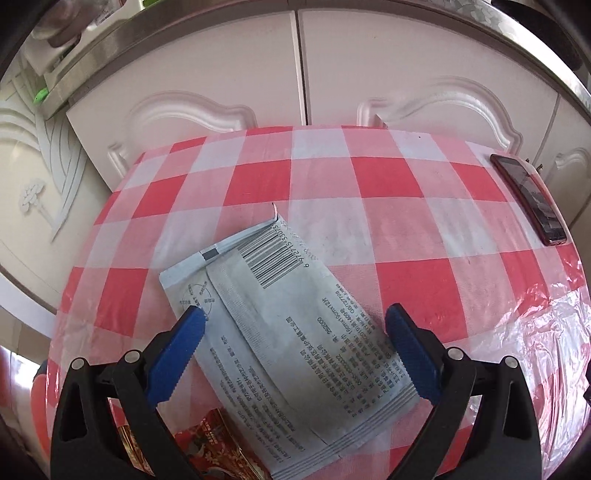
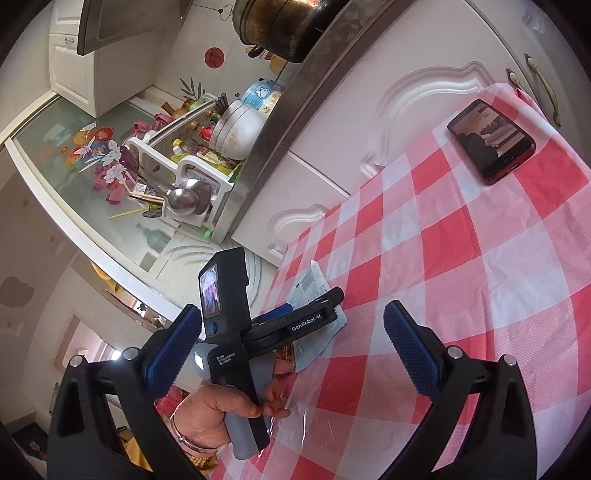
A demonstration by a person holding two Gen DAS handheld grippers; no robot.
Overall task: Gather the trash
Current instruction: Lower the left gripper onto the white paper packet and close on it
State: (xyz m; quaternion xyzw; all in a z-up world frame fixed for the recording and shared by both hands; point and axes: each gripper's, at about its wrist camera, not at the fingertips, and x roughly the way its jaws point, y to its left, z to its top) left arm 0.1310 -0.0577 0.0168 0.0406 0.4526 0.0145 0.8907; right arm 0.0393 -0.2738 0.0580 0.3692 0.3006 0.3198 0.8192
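The white packet (image 1: 280,325) lies flat on the table, printed side up, w/ a barcode near its far end and small text all over. The left gripper (image 1: 295,314) has its jaws wide apart, one blue finger on each side of the packet. The left pad (image 1: 177,354) sits over the packet's left edge, the right pad (image 1: 413,354) is just beside its right edge. Can't tell if the pads touch it; nothing is squeezed yet. The packet runs slanted between the fingers, from bottom right up to top left. Under its near end peeks a red & gold wrapper (image 1: 218,446).

The right gripper (image 2: 291,317) is spread open too, holding nothing. It's well apart from the packet (image 2: 314,325), which shows small in the right view, partly hidden by the left tool. A hand (image 2: 221,413) grips that tool's handle near the table's edge.

The table wears a red & white checked cloth (image 1: 369,184) w/ a shiny clear plastic cover on top. A dark phone w/ red sides (image 1: 528,199) lies flat near the far right corner, well away from the packet.

Behind the table are white cupboard doors (image 1: 221,74) w/ curvy shapes on them, under a metal counter edge (image 2: 295,110). In the right view the counter has a dish rack (image 2: 192,162) full of bowls, bottles, spoons etc., and a big dark pot (image 2: 288,26) sits on top.
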